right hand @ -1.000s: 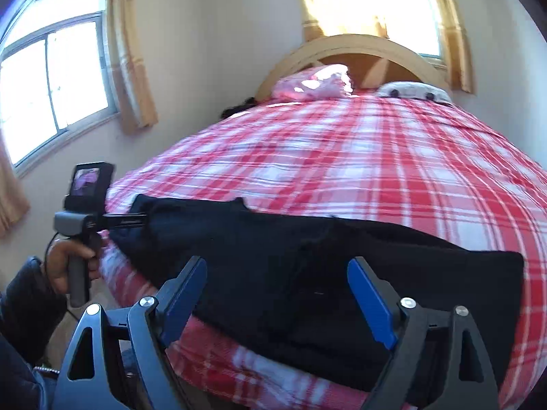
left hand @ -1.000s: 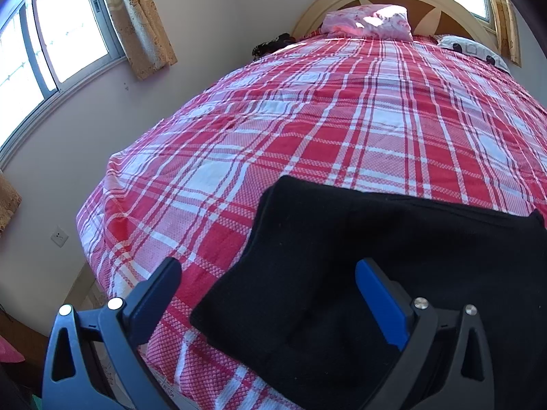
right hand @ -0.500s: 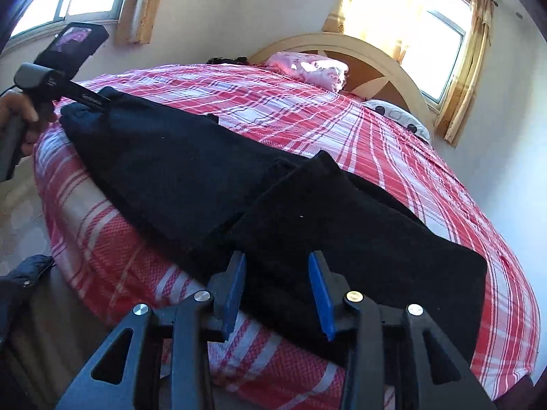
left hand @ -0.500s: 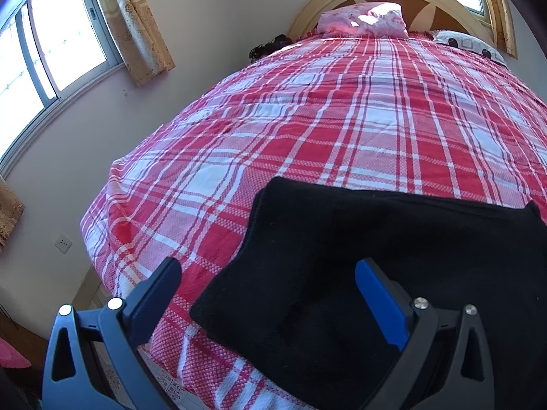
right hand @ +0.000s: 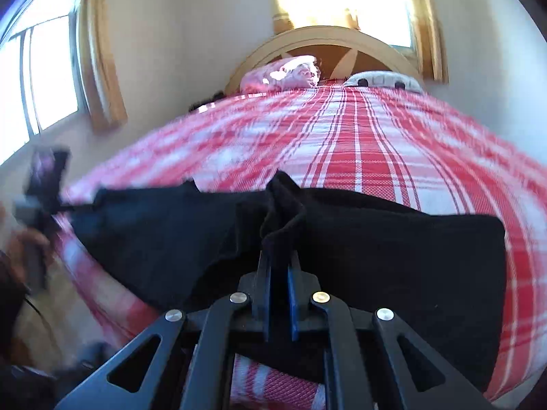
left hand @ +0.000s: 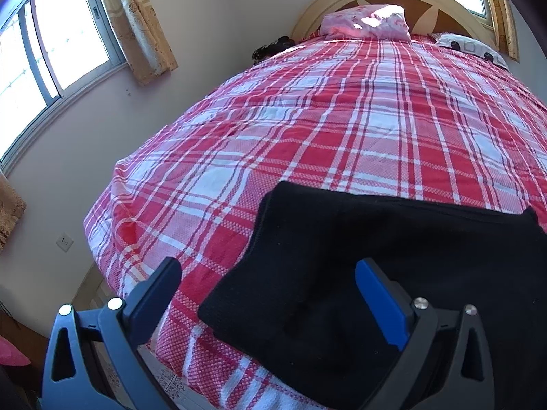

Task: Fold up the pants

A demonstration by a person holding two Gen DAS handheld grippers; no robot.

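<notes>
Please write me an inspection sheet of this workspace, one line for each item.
Surface: bed with red and white plaid cover.
Job's things: black fabric pants spread across the bed's near edge.
Clutter: pink pillow and white dotted pillow at the headboard.
Grippers: left gripper open over the pants' end; right gripper shut on a raised fold of pants.
Cables: nothing seen.
Surroundings: windows, tan curtains, wall socket.

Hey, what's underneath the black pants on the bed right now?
The black pants lie on the red plaid bedspread, which shows all around them. Whatever sits directly beneath the fabric is covered and cannot be seen.
</notes>
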